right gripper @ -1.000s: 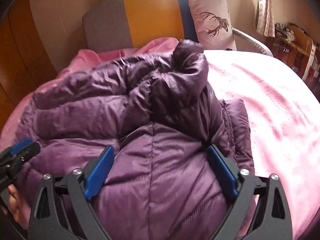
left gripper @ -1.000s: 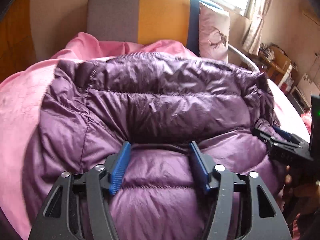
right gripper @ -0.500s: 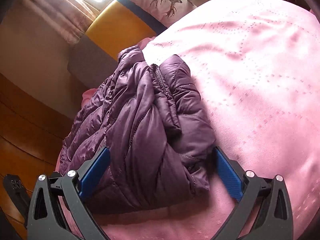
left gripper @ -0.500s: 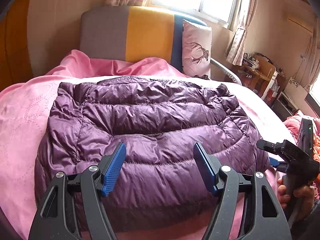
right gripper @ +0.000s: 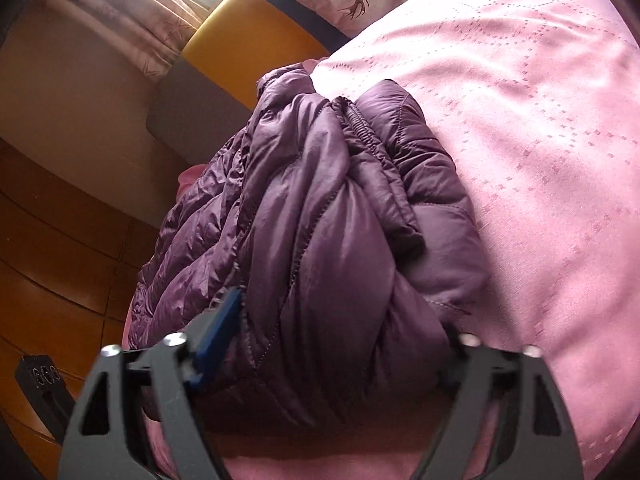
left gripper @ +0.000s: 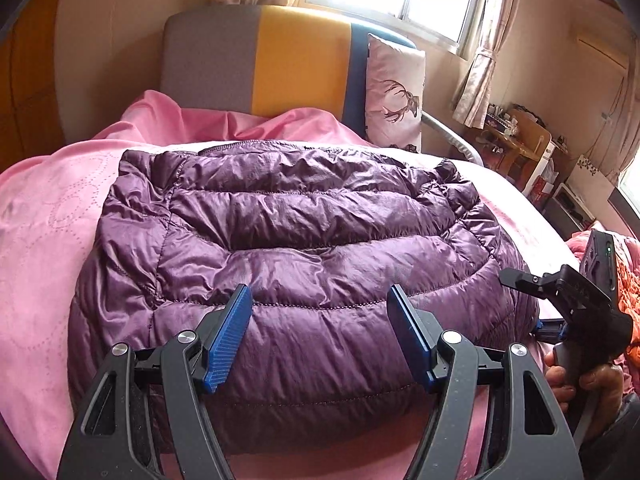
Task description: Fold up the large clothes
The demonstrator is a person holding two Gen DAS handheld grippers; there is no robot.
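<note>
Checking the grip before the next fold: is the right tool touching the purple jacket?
Touching. In the right wrist view the right tool is closing around a bunched end of the purple jacket, with fabric bulging over both fingers.

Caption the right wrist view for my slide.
Right gripper closing its jaws around the bunched end of a folded purple puffer jacket on a pink bedspread.
</note>
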